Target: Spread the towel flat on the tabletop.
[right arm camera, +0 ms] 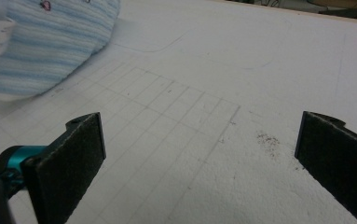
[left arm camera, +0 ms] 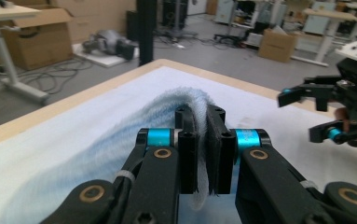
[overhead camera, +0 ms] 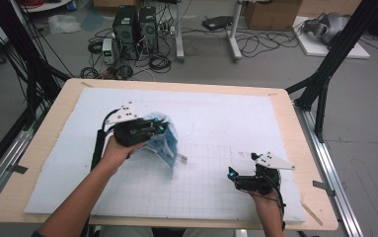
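Left gripper: jaws pressed nearly together on a fold of the blue towel, the cloth squeezed thin between the two black pads. In the high view the same left gripper holds the towel up off the white foam mat, with the rest of the cloth hanging in a loose bunch below and to the right, its lower edge near or on the mat.

Right gripper: jaws spread wide, nothing between them. Its own view shows both pads apart over bare gridded mat, the striped towel well off at the upper left. It sits low near the front right of the table.

Handling, by judgement: the towel looks light, soft and limp, a fuzzy terry weave with pale stripes. It will sag and fold under its own weight rather than keep a shape, and it is not fragile. The pile should grip well against the pads, so slipping seems unlikely. A pinch on an edge or corner gives the most control; a small white tag marks one hem and a likely spot for the free gripper.
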The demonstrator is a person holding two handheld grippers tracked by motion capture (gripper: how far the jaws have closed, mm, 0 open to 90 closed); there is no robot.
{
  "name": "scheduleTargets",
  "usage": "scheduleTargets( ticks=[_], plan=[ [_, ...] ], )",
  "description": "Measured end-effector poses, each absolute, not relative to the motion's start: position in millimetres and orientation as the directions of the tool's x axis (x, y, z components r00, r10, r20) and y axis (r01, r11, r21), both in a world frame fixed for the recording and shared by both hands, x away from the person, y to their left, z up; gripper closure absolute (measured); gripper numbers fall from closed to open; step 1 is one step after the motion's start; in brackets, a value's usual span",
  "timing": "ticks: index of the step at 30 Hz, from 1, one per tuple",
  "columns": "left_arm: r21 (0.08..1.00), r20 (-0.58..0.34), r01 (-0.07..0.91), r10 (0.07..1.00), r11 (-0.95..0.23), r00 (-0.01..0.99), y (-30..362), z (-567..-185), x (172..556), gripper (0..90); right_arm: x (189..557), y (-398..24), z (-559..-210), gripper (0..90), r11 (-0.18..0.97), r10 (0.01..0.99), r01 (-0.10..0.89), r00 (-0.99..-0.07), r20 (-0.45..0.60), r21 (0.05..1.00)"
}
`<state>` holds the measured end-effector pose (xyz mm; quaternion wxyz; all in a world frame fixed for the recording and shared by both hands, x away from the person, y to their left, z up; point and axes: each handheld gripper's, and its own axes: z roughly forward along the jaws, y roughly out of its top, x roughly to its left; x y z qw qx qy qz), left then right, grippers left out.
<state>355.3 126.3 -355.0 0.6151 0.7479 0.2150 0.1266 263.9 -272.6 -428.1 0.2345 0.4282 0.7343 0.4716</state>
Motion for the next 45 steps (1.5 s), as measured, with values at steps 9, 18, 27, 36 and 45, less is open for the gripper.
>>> scheduleTargets(
  ticks=[9,18,27,36,45],
  plan=[
    [0.954,-0.092,0.212,0.467,-0.212,0.879,74,-371,375,84.0,266,-267,-430,0.8,0.185,0.842,0.422,-0.534,0.078,0.888],
    [0.913,-0.168,0.353,0.601,-0.204,0.781,61,-390,391,29.5,269,-263,-433,0.7,0.213,0.836,0.422,-0.546,0.06,0.881],
    [0.936,-0.13,0.312,0.663,-0.163,0.737,118,-395,370,29.9,280,-255,-434,5.1,0.223,0.826,0.427,-0.561,0.064,0.876],
    [0.925,-0.155,0.352,0.706,-0.141,0.691,157,-414,351,29.8,312,-202,-434,4.9,0.339,0.77,0.427,-0.638,0.013,0.838],
    [0.855,-0.152,0.447,0.699,-0.262,0.699,160,-433,343,29.9,350,-158,-451,43.0,0.439,0.744,0.487,-0.669,-0.002,0.755]
  ],
)
